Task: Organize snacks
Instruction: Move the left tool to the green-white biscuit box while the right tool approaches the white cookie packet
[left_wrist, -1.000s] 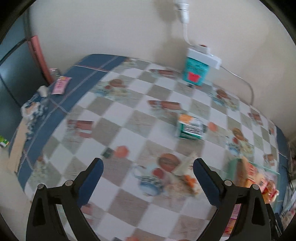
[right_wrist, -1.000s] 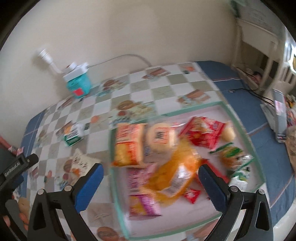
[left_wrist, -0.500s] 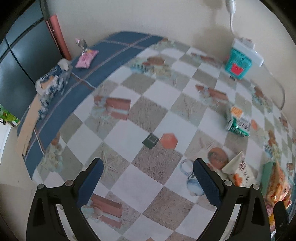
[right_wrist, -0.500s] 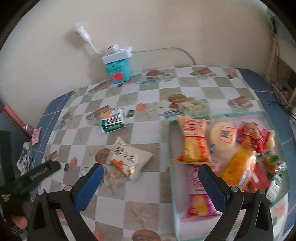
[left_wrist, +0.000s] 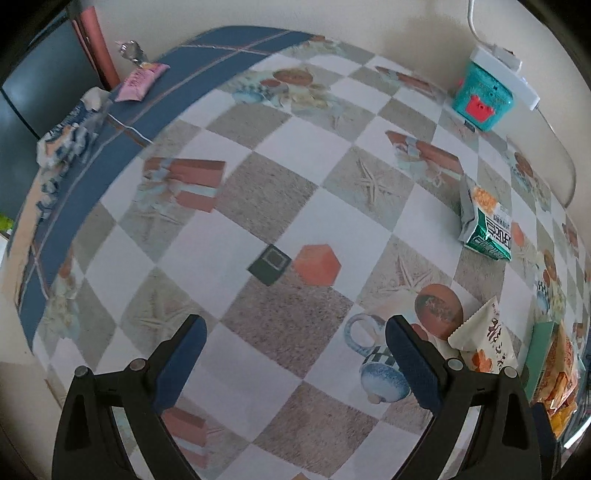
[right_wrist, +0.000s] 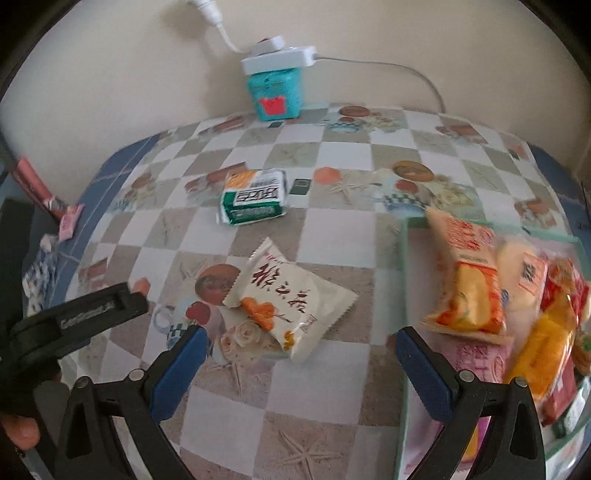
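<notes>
We saw two loose snacks on the table: cream packet (right_wrist: 295, 301) just ahead of the right gripper (right_wrist: 301, 363), green packet (right_wrist: 255, 201) farther back. Tray (right_wrist: 406, 280) held several, uncountable. Both right and left gripper (left_wrist: 295, 350) were wide apart, empty. Risk we judged: the slick, puffy cream packet skidding from the pinch.

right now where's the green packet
In the right wrist view the green packet lies on the table, beyond the white packet, before the teal box.
</notes>
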